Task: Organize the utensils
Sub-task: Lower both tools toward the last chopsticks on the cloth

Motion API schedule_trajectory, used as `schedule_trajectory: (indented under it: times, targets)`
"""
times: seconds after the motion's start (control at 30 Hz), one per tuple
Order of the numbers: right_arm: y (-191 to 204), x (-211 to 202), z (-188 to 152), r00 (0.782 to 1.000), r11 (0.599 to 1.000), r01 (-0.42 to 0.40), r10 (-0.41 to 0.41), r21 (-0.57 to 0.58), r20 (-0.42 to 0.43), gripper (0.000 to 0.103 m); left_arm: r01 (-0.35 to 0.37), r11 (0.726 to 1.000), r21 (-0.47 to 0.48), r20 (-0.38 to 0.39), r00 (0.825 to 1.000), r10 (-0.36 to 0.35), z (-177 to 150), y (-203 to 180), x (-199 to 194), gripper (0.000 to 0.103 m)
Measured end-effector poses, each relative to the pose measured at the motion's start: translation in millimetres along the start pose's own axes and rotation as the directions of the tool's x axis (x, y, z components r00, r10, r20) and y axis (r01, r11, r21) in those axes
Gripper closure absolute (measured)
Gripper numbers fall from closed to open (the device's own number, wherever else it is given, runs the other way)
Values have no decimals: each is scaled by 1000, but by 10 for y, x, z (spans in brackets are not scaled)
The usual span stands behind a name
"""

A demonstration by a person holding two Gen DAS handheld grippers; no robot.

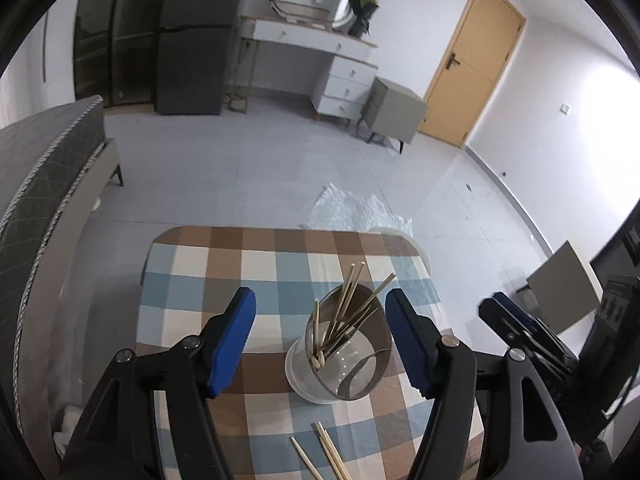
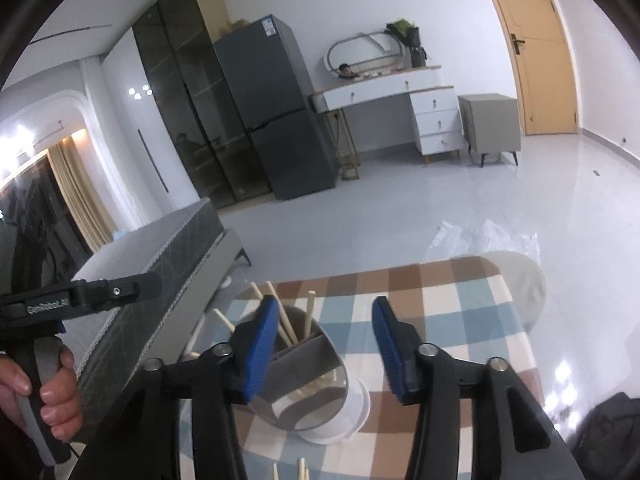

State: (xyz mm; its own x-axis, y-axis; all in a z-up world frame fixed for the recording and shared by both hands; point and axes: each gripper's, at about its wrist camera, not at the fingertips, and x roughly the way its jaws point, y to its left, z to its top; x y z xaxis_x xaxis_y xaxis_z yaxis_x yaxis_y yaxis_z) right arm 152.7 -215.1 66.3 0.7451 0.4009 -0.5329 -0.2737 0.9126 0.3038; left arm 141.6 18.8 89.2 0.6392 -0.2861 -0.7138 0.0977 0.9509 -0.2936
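The black arm of the left claw [image 1: 320,344], seen from the right wrist view, bears grey lettering that reads roughly "GenRobot.AI"; a hand [image 2: 44,396] grips its handle. A blue label on the dark grey refrigerator [image 2: 276,120] is too small to read.

Both claws stand spread, with nothing pinched between their blue pads. The round shiny metal utensil holder [image 1: 348,352] sits on a white base directly ahead of the left claw, between its two fingers without touching them, and holds several pale wooden chopsticks [image 1: 352,300] leaning out of its mouth. In the right claw [image 2: 324,348] view the holder lies behind and just beside the claw's left pad.

More loose chopsticks [image 1: 324,456] lie flat on the checked brown, blue and cream bench [image 1: 224,256], nearer than the left claw's tips. The bench's far edge runs beyond the holder, with bare checked cloth between them. To the left claw's left, a grey quilted mattress [image 1: 44,168] stands close to the bench edge.
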Motion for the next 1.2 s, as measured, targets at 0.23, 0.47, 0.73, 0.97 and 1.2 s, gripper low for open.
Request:
schedule_trajectory:
  times: [0.23, 0.47, 0.73, 0.97, 1.2]
  targets:
    - [106, -422, -109, 998, 1000, -19, 20, -24, 57, 32, -77, 997, 20, 136, 988, 73, -172, -97, -346, 19]
    - [144, -652, -309, 997, 1000, -10, 11, -12, 82, 25, -136, 990, 42, 177, 976, 126, -406, -192, -479, 18]
    - [180, -916, -565, 994, 999, 19, -15, -34, 108, 16, -148, 989, 5, 206, 968, 144, -654, -158, -536, 14]
    - [159, -935, -816, 991, 994, 95, -89, -54, 97, 6, -168, 986, 4, 207, 965, 164, -864, -194, -526, 14]
    - [94, -937, -1019, 987, 991, 120, -113, -55, 110, 5, -187, 982, -9, 211, 960, 185, -1031, -161, -500, 14]
